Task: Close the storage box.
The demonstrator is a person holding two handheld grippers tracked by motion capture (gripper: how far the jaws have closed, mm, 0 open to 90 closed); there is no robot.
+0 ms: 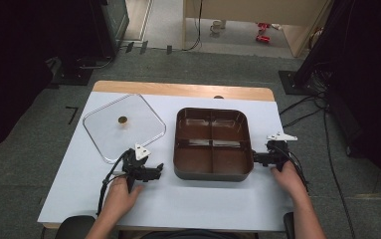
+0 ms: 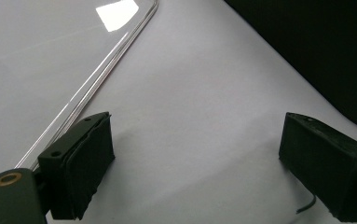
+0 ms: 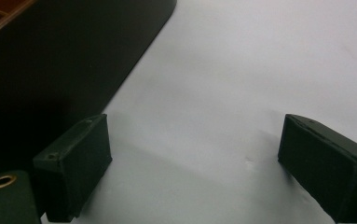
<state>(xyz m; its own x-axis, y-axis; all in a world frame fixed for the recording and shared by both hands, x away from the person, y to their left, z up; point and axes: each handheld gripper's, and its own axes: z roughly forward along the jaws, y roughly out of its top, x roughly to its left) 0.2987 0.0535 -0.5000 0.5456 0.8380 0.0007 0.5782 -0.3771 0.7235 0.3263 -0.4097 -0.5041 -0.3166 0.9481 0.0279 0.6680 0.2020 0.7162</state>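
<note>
White table top (image 1: pixel 188 199) holds brown 4-compartment tray (image 1: pixel 213 144) at centre, clear lid (image 1: pixel 123 124) at its 9 o'clock. Left gripper (image 1: pixel 150 173) sits nr lid's 5 o'clock corner, jaws apart, empty. Right gripper (image 1: pixel 257 159) at tray's 3 o'clock, jaws wide, empty. Risk, I'd judge: thin slick lid slips from pads, or one-sided push skids tray. Nothing blocks btwn them.

Both hands low at the near edge, tongs spread wide and holding nothing.

The left hand (image 1: pixel 121 195) comes in from 6 o'clock and grips the left tongs (image 1: pixel 157 171), which point toward 3 o'clock; in the left gripper view their two black jaws stand far apart. The right hand (image 1: pixel 288 178) enters from 5 o'clock, its right tongs (image 1: pixel 255 159) pointing toward 9 o'clock, jaws likewise wide apart in the right gripper view.
</note>
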